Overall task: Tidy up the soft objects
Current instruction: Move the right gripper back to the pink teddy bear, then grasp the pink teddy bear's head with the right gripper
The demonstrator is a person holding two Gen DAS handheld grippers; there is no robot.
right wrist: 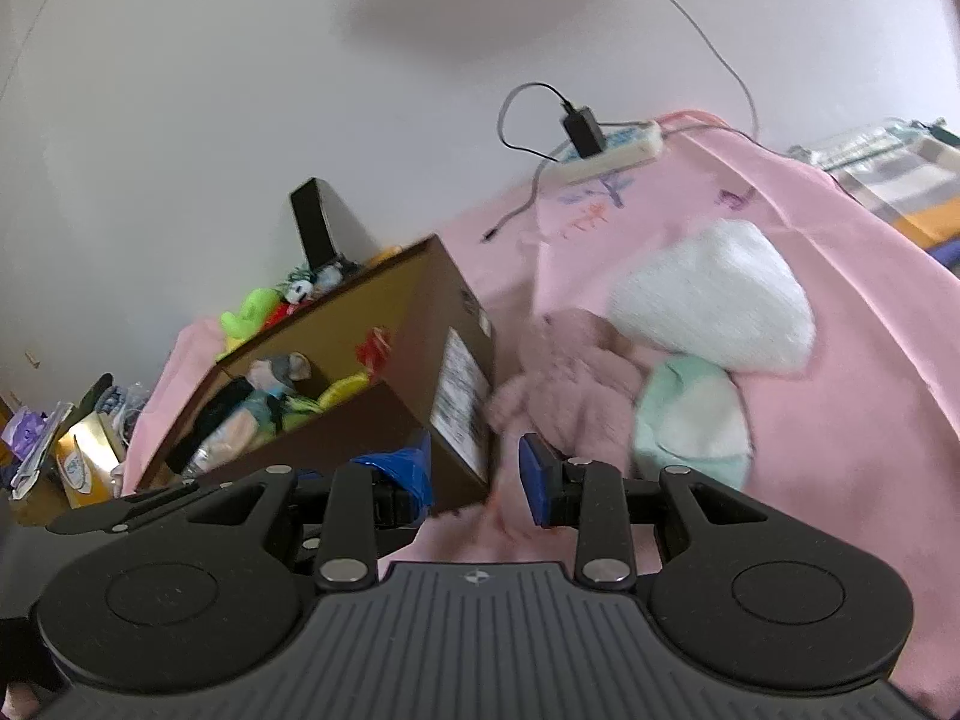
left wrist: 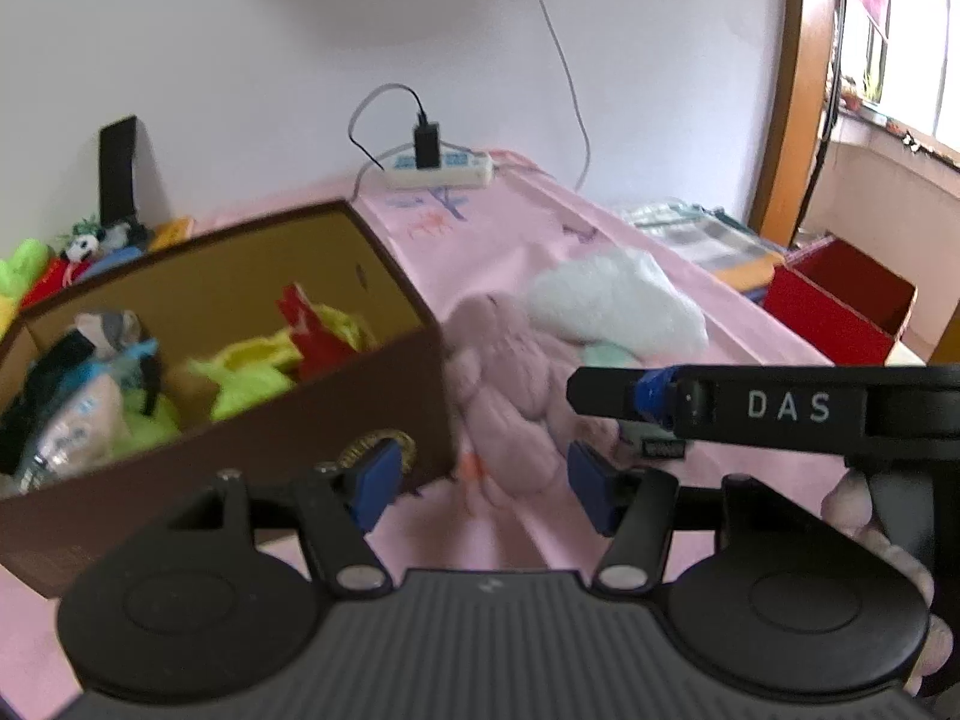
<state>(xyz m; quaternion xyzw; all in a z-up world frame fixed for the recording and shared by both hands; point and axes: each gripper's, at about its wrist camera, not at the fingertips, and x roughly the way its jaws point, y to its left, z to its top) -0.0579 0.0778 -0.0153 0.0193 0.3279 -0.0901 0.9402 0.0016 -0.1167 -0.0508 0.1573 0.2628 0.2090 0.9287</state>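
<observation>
A pink plush bunny (left wrist: pixel 510 402) (right wrist: pixel 576 360) lies on the pink sheet against the right side of a brown box (left wrist: pixel 240 450) (right wrist: pixel 336 426). My left gripper (left wrist: pixel 483 483) is open, its blue pads (left wrist: pixel 375 480) on either side of the bunny's lower part and not touching it. My right gripper (right wrist: pixel 480 477) stands narrowly open near the box's corner, with only the sheet showing in its gap. From the left wrist, the right gripper (left wrist: pixel 600 393) reaches in from the right, beside the bunny. A white fluffy toy (left wrist: pixel 618 300) (right wrist: pixel 714 300) and a mint-green soft piece (right wrist: pixel 690 420) lie behind the bunny.
The box holds several soft toys, among them a yellow-green one (left wrist: pixel 252 372) and a red one (left wrist: pixel 312 330). More toys (left wrist: pixel 78 252) are piled behind it. A power strip (left wrist: pixel 441 171) with cables lies by the wall. A red box (left wrist: pixel 834 312) stands off the sheet's right edge.
</observation>
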